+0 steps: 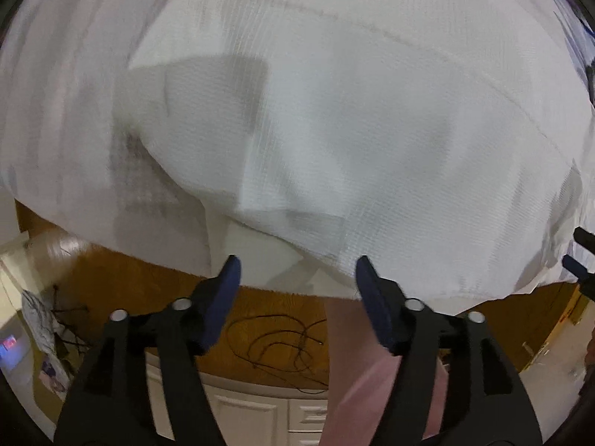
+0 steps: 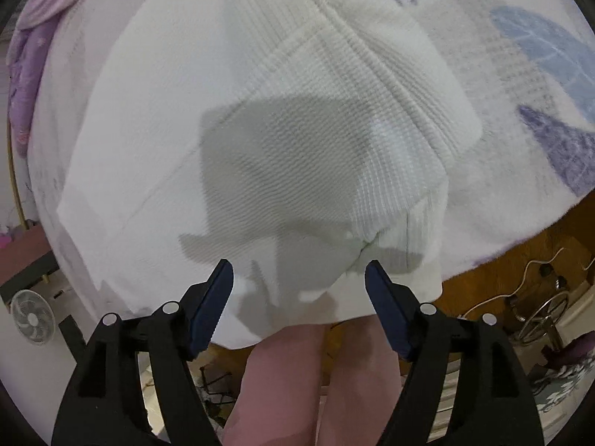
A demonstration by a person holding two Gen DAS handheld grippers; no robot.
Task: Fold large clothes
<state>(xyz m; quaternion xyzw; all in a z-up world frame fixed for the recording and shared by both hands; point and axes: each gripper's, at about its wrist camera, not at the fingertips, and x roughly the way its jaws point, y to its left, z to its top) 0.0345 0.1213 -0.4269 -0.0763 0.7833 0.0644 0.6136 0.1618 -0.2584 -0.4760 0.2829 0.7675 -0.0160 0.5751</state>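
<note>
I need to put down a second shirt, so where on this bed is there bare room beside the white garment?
The white waffle-knit garment crowds the middle. Free patches: the blue-printed bedspread right of it in the right wrist view, and the plain white sheet along its left side.

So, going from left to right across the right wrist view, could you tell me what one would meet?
Purple patterned fabric → small white fan → white ribbed garment → blue-printed bed cover → metal wheel-shaped object on the floor.
</note>
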